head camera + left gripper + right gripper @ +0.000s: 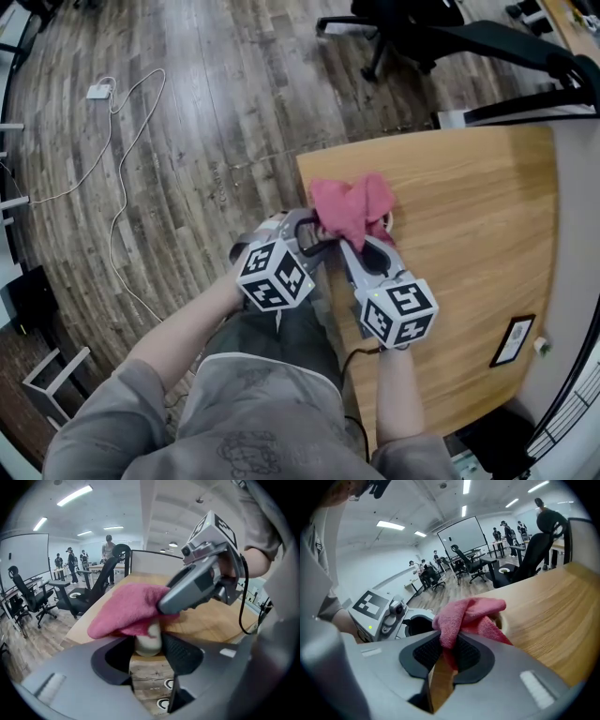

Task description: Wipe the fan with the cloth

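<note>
Head view shows me the cloth (352, 206) draped over the fan (148, 643) by the table's (469, 187) left edge, my right tongs (446, 652) pinching the cloth and my left tongs (149, 651) clamped on the fan's white stem.

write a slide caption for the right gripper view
Right gripper pinches the pink cloth draped over the fan, wooden table beyond.

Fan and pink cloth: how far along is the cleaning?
Done: the right gripper is clamped on the pink cloth, and the left gripper grips the small cream fan at the table edge. In hand: the cloth lies draped over the fan, so wiping seems under way. Left: the rest of the wipe; how much is clean can't be told, the fan being mostly covered.
</note>
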`<state>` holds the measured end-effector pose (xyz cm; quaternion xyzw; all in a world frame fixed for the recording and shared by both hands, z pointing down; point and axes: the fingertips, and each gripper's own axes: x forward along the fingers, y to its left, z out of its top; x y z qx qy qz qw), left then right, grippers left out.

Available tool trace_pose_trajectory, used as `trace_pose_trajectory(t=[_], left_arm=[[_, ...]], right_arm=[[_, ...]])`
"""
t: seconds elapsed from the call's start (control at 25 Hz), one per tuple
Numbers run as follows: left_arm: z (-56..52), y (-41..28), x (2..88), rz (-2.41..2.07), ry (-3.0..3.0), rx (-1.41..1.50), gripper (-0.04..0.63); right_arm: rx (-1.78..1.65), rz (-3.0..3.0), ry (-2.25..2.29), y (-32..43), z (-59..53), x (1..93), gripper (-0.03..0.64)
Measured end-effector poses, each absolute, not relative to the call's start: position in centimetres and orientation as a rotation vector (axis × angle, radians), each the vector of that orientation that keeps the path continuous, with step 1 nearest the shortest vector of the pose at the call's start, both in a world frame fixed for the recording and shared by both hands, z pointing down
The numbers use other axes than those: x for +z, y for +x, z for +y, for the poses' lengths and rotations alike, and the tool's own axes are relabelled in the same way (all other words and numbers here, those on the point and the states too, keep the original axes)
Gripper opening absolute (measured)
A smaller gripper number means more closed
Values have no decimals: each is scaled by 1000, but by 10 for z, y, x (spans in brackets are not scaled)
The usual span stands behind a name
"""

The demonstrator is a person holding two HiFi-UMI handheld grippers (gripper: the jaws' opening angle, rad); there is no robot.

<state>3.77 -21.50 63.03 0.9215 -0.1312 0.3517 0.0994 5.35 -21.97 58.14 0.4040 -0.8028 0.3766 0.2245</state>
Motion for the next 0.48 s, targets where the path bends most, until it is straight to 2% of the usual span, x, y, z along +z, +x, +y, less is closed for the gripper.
trace_pose_trajectory(t=[0.32,0.48], left_arm=[[-216,39,631,-392,2735,1057,190],[-216,37,631,-398,2733,1059,190]], right_arm=[[965,-2073,1580,144,-256,568,78],[931,-2116,1601,126,-262,567,78]])
